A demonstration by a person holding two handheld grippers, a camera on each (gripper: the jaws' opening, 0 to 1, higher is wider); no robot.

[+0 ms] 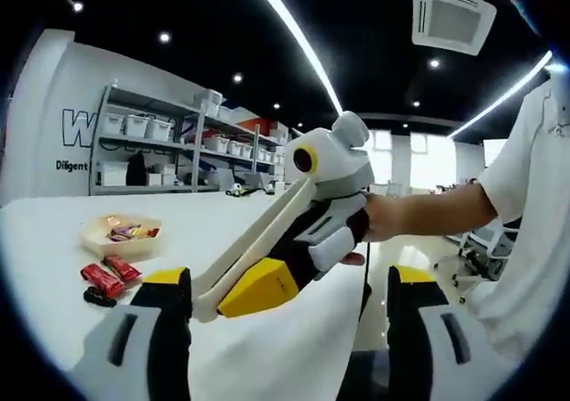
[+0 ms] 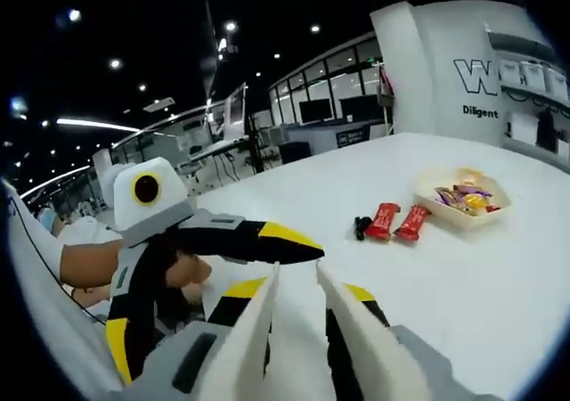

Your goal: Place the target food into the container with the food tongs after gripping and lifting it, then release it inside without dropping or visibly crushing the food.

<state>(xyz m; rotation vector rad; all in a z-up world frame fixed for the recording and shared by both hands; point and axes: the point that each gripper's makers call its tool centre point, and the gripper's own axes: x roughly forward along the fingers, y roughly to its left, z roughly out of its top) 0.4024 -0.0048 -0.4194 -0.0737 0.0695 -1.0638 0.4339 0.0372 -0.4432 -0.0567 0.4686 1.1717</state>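
Two red wrapped bars [image 1: 111,276] [image 2: 397,221] lie on the white table [image 1: 267,347] beside a small black piece [image 1: 98,297] [image 2: 362,227]. Just beyond them stands a shallow cream container [image 1: 120,233] [image 2: 463,196] holding several wrapped sweets. My right gripper [image 2: 301,290] [image 1: 263,285] is shut on cream food tongs [image 1: 258,232] [image 2: 254,330], whose two arms stand apart with nothing between them. The tong tips are well short of the bars. My left gripper [image 1: 289,281] [image 2: 214,272] is open and holds nothing, close beside the right one.
A person's forearm [image 1: 427,214] and white sleeve reach in from the right in the left gripper view. Shelving with white bins [image 1: 160,143] stands behind the table. Desks and monitors [image 2: 329,111] fill the room beyond the table's far edge.
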